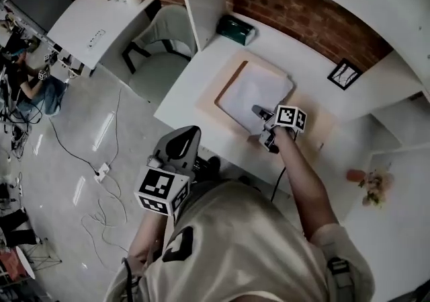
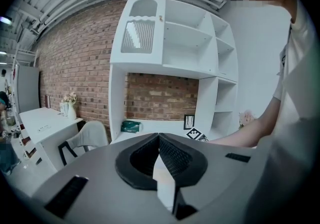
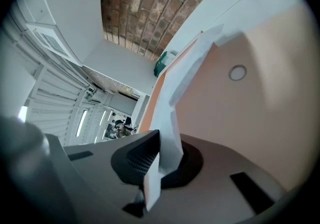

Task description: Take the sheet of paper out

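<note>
White desk: R arm outstretched, R claw clamped on paper sheet; L claw closed.

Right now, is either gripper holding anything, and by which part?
The right gripper is shut on the sheet of paper, pinching it at its near edge. The left gripper is shut with nothing between its jaws.

A green box sits at the back left corner of the white bench, and a framed picture stands at its back edge (against the brick wall). A grey chair stands beside the left edge, with cables strewn over the floor.
</note>
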### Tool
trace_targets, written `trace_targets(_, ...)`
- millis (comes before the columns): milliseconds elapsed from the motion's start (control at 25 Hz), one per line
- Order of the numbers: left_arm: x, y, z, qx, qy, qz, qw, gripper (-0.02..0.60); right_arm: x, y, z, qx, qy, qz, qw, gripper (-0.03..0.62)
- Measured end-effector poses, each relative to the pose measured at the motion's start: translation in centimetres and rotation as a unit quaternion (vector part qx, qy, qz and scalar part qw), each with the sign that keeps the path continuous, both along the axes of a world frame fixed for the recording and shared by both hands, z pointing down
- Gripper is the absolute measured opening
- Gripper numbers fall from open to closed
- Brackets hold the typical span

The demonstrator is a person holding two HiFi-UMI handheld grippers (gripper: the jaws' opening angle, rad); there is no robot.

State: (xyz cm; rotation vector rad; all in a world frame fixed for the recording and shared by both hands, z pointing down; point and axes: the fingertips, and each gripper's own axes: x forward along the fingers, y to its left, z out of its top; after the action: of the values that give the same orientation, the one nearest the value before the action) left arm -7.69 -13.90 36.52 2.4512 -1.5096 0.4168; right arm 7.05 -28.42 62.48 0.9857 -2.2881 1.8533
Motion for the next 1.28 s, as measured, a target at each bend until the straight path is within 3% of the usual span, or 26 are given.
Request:
trace_targets(480, 3.6, -1.7, 0.6, 0.002, 0.0, 0.011, 0.9999, 0.017, 5.8, 1.8, -0.9, 0.0, 0.007, 0.014, 1.0, 0.028)
trace_targets(960, 4.1, -0.3, 1.3, -0.003, -0.019, -0.016, 0.9997, 0.017, 5.9, 2.2, -1.6, 0.012, -0.019, 0.008, 1.0, 0.028)
trace_targets(1280, 5.2, 0.9, 2.0, -0.024, -0.038, -0.026, 0.9986, 0.017, 6.7, 3.4, -0.3, -0.011, -0.034, 0.022, 0.999, 0.028)
